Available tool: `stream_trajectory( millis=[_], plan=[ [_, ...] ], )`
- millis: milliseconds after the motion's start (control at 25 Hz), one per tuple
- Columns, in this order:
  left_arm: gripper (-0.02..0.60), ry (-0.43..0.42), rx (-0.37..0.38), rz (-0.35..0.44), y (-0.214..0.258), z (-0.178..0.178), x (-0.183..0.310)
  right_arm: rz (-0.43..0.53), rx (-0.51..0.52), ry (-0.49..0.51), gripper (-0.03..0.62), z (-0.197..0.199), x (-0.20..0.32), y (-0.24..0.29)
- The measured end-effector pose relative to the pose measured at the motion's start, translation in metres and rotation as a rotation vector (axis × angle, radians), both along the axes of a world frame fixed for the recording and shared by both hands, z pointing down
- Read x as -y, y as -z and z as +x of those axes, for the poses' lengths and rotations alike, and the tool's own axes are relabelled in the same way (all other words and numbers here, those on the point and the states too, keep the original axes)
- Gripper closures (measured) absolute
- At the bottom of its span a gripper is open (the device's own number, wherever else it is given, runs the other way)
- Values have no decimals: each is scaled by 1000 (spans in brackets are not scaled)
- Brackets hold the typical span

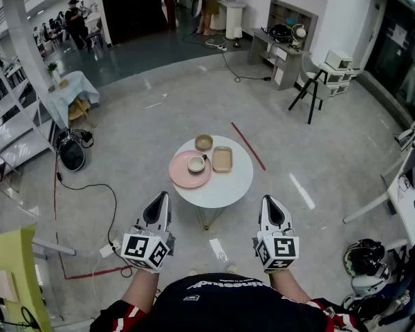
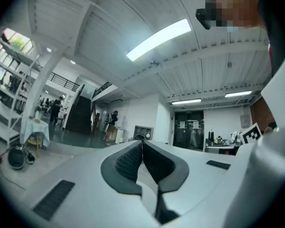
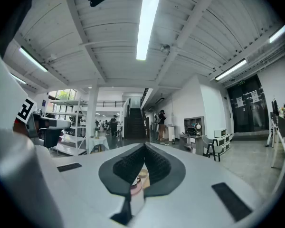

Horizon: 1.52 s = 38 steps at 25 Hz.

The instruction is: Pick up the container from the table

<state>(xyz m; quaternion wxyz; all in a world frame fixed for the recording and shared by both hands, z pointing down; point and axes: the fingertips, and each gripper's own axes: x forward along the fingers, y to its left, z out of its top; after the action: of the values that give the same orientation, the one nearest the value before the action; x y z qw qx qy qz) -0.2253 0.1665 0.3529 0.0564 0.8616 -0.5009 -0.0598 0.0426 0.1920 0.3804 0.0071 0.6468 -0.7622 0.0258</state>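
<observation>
A round white table (image 1: pixel 229 188) stands on the floor ahead of me. On it lie a tan rectangular container (image 1: pixel 222 159), a small tan bowl (image 1: pixel 204 142) and a pink plate (image 1: pixel 180 176) with a small white cup (image 1: pixel 196 163) on it. My left gripper (image 1: pixel 163 196) and right gripper (image 1: pixel 270 200) hover level in front of the table, short of its near edge, one on each side. Both are shut with nothing between the jaws. In the left gripper view the fingertips (image 2: pixel 142 142) meet. Below the closed tips of the right gripper (image 3: pixel 145 145), the dishes (image 3: pixel 138 179) show.
A red tape line (image 1: pixel 247 146) marks the floor right of the table. A black bag (image 1: pixel 72 154) and cables lie at left, a black chair (image 1: pixel 311 88) and shelves at back right, helmets (image 1: pixel 363 263) at lower right. People stand far back.
</observation>
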Motion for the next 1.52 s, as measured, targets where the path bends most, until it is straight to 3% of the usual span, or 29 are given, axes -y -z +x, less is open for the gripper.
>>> stream_trajectory(
  millis=[960,1520],
  plan=[
    [557,-33,-1,14,1,42,0,15,2,44,579,21,-3,1],
    [557,-43,2,7,-3,91,19,5,30,62,579,64,12,0]
  ],
)
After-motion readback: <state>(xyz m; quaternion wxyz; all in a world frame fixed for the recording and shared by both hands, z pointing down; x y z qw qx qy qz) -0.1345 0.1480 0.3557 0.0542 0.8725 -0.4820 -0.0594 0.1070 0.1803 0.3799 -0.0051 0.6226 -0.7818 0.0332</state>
